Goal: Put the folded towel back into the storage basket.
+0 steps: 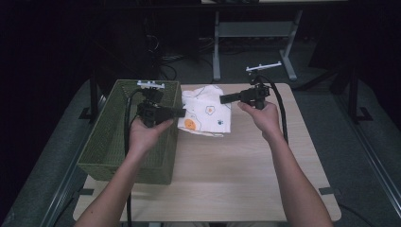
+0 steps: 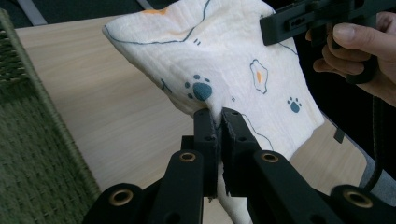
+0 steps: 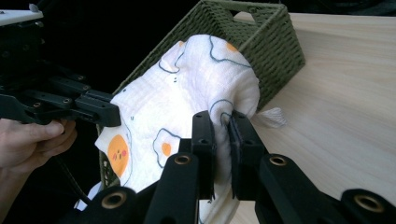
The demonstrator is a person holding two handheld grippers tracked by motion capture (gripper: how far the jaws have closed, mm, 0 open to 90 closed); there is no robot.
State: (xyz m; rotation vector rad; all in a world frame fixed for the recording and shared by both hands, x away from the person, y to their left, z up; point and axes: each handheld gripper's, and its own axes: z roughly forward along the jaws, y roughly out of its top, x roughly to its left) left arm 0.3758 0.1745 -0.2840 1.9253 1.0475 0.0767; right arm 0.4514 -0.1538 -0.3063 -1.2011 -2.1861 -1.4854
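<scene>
wooden table (image 1: 236, 161), printed cloth (image 1: 208, 113) pinched by both grippers

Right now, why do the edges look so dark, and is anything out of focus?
High view: the light falls on the table, the room around it stays black, and the cloth looks soft. Left gripper view: the cloth is sharp, the basket at the edge blurs. Right gripper view: black at left, the basket is evenly lit.
</scene>
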